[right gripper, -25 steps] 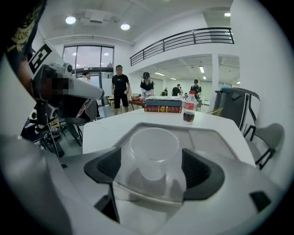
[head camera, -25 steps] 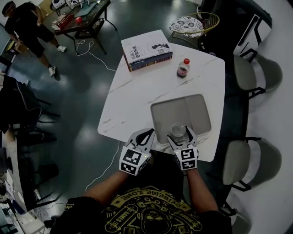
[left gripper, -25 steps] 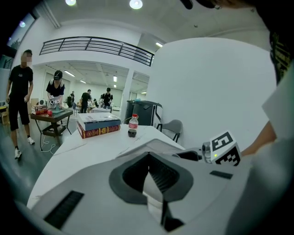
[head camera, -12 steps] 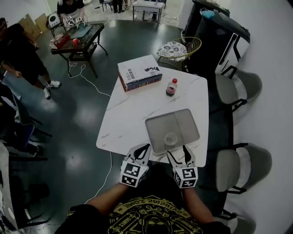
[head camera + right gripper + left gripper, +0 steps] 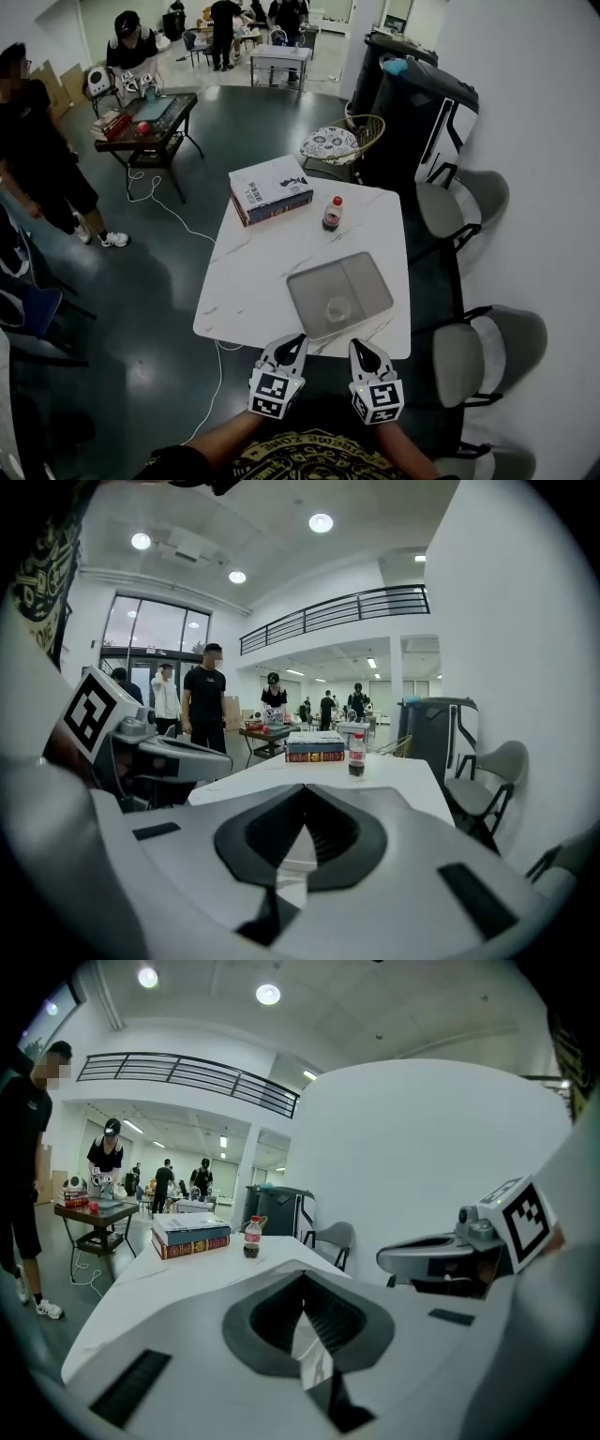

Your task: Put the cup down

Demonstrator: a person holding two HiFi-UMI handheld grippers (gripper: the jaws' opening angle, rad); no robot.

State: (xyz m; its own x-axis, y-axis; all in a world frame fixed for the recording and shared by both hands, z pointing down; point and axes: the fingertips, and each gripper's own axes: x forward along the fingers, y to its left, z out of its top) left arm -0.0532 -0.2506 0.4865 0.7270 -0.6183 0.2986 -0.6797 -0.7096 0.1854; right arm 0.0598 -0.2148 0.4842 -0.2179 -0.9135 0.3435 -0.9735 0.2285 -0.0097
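Note:
A clear cup (image 5: 337, 307) stands upright in the grey tray (image 5: 361, 277) near the front edge of the white marble table (image 5: 262, 272). Nothing touches it. My right gripper (image 5: 359, 349) hangs just off the table's front edge, below the cup, its jaws pressed together and empty (image 5: 305, 791). My left gripper (image 5: 292, 343) is beside it at the left, also off the table, jaws together with nothing in them (image 5: 302, 1279). Neither gripper view shows the cup; the jaws block the near table.
A cola bottle (image 5: 332, 214) and a stack of books (image 5: 270, 189) sit at the table's far end. Grey chairs (image 5: 487, 347) stand along the right side, a wicker chair (image 5: 336, 142) behind. A person (image 5: 37, 141) stands at the left, others farther back.
The right jaws stood open around the cup, then drew back and closed empty. Both grippers pulled away from the table toward the person. The cup stays in the tray.

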